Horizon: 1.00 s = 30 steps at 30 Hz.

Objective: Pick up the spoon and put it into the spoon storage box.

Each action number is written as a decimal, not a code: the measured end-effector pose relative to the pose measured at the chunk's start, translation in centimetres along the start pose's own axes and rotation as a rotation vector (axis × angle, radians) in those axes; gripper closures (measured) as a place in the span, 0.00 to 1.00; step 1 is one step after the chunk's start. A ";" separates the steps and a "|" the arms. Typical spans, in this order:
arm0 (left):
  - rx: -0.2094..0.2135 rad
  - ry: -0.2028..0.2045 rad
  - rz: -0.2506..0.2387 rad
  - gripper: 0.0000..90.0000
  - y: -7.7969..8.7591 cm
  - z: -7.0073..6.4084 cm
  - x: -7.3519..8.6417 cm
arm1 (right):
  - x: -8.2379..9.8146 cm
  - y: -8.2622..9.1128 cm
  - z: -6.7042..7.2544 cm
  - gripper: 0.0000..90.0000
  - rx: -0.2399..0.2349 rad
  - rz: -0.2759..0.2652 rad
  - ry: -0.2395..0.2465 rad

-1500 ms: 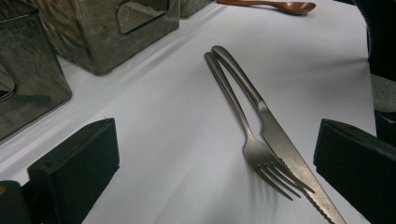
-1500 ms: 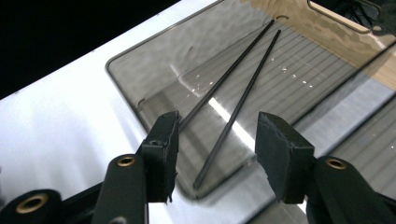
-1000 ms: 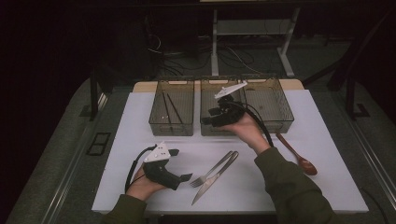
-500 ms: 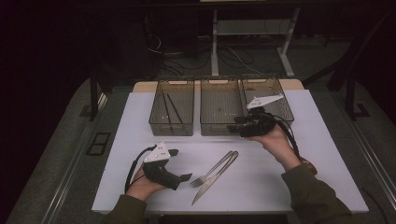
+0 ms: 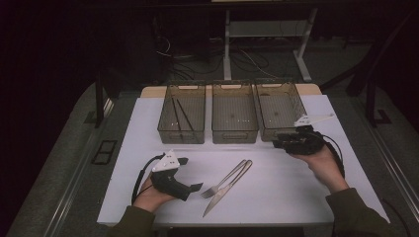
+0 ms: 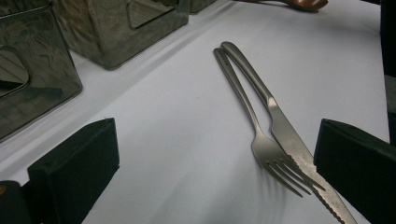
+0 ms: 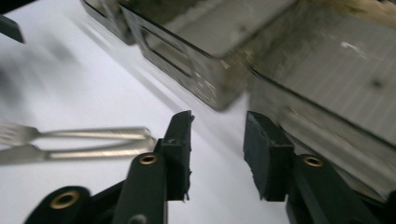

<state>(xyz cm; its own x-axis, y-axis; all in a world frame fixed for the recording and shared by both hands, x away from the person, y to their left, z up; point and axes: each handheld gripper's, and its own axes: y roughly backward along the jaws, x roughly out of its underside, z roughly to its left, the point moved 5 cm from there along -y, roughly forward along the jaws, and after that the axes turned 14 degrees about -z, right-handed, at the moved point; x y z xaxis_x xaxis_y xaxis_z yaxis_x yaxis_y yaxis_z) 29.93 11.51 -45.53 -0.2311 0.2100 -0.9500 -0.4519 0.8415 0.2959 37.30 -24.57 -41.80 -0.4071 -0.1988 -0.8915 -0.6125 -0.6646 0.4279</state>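
Observation:
A metal fork (image 5: pixel 222 181) and a knife (image 5: pixel 220 200) lie side by side near the middle of the white mat (image 5: pixel 276 197), handles toward the bins. My left gripper (image 5: pixel 191 174) rests on the mat at the lower left, open and pointing at them. In the left gripper view the fork (image 6: pixel 261 140) and knife (image 6: pixel 285 130) lie just ahead, near the right jaw. My right gripper (image 5: pixel 276 143) hovers low in front of the right bin (image 5: pixel 291 96), pointing left. Its jaws (image 7: pixel 217 140) have just been closing and hold nothing; the fork (image 7: pixel 84 134) lies farther off.
Three clear bins stand in a row at the back of the mat. The left bin (image 5: pixel 181 136) holds dark chopsticks (image 5: pixel 180 116); the middle bin (image 5: pixel 234 137) looks empty. A reddish-brown rounded piece (image 6: pixel 303 3) shows at the far edge of the left gripper view. Table legs and cables lie beyond.
My right hand has swung from over the middle bin to the right and down, to the front of the right bin, and its jaws have narrowed. The left gripper has stayed put.

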 end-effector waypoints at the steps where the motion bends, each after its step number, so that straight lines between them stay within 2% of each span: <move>1: 0.000 0.000 0.000 0.00 0.0 0.0 0.0 | 0.3 0.3 -0.4 0.69 0.010 0.004 -0.006; 9: -0.001 0.006 -0.005 0.00 0.0 0.1 0.1 | 2.8 2.0 -3.5 0.79 0.104 0.046 -0.036; 16: 0.001 0.002 0.001 0.00 0.0 0.0 0.1 | 4.5 2.2 -6.1 0.91 0.170 0.090 -0.065; 22: 0.002 0.003 0.003 0.00 0.0 0.0 0.1 | 5.2 2.0 -7.4 0.98 0.215 0.114 -0.077; 30: 0.002 0.002 0.007 0.00 0.0 0.0 0.2 | 6.2 1.1 -8.8 0.98 0.259 0.142 -0.088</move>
<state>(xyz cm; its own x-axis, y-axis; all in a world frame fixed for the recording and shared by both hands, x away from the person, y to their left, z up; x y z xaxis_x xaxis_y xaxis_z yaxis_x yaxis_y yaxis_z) 29.92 11.57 -45.67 -0.2358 0.2155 -0.9476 -0.4485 0.8409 0.3028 40.11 -32.89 -48.14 -0.5512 -0.2063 -0.8084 -0.6928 -0.4267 0.5813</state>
